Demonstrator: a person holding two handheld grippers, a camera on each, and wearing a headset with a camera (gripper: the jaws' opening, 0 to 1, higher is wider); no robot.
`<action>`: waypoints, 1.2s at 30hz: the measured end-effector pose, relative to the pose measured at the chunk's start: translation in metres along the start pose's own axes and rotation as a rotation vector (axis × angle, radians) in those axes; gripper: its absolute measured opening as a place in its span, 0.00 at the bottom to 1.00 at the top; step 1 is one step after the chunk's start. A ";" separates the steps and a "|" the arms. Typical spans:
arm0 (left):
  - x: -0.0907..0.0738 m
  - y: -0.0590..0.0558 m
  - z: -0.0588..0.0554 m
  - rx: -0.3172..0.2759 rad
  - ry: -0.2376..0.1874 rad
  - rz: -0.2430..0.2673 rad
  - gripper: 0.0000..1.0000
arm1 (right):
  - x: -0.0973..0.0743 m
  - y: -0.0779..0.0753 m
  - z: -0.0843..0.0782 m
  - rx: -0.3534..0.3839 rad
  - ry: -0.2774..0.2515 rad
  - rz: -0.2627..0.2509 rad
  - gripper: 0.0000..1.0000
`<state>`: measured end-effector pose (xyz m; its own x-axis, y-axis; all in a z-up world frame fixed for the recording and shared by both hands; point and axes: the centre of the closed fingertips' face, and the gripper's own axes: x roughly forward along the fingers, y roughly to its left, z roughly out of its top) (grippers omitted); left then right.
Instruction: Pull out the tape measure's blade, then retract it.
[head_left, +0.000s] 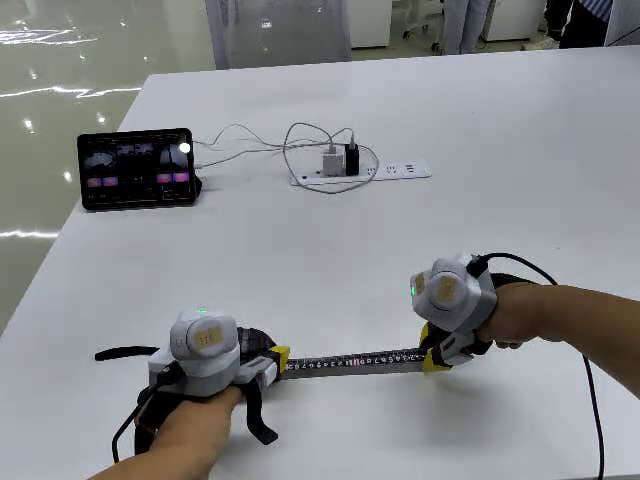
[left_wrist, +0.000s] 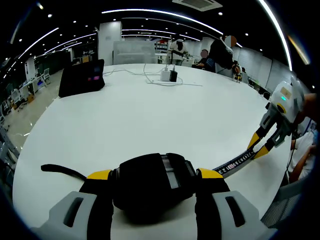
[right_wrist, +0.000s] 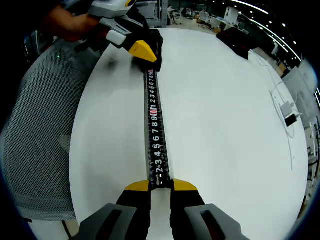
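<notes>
The black tape measure case (left_wrist: 152, 185) sits between the yellow-tipped jaws of my left gripper (left_wrist: 155, 175), which is shut on it near the table's front edge (head_left: 255, 355). Its black wrist strap (left_wrist: 62, 171) trails off to the left. The dark numbered blade (head_left: 350, 361) runs flat over the white table to my right gripper (head_left: 434, 360). That gripper (right_wrist: 161, 185) is shut on the blade's end, with the blade (right_wrist: 154, 130) stretching away to the case (right_wrist: 152, 47) and the left gripper (right_wrist: 135, 42).
A black tablet (head_left: 137, 167) stands at the table's far left. A white power strip (head_left: 360, 172) with chargers and looped cables lies at the back middle. A grey mesh chair (right_wrist: 40, 130) stands beside the table. People stand beyond the far edge (left_wrist: 220, 50).
</notes>
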<state>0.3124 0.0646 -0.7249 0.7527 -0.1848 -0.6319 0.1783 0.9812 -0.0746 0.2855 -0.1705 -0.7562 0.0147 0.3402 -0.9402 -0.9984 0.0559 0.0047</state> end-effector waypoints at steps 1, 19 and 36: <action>0.000 0.000 0.000 0.000 0.000 0.000 0.62 | 0.000 0.000 0.000 -0.001 0.000 0.000 0.10; -0.001 0.000 0.000 -0.001 0.002 0.000 0.62 | 0.003 0.000 0.008 0.001 -0.010 0.003 0.10; 0.000 0.000 -0.001 -0.002 0.004 -0.001 0.62 | 0.007 0.000 0.015 0.004 -0.017 -0.001 0.10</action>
<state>0.3118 0.0643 -0.7252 0.7502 -0.1859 -0.6346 0.1781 0.9810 -0.0769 0.2863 -0.1545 -0.7574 0.0162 0.3557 -0.9345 -0.9982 0.0596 0.0054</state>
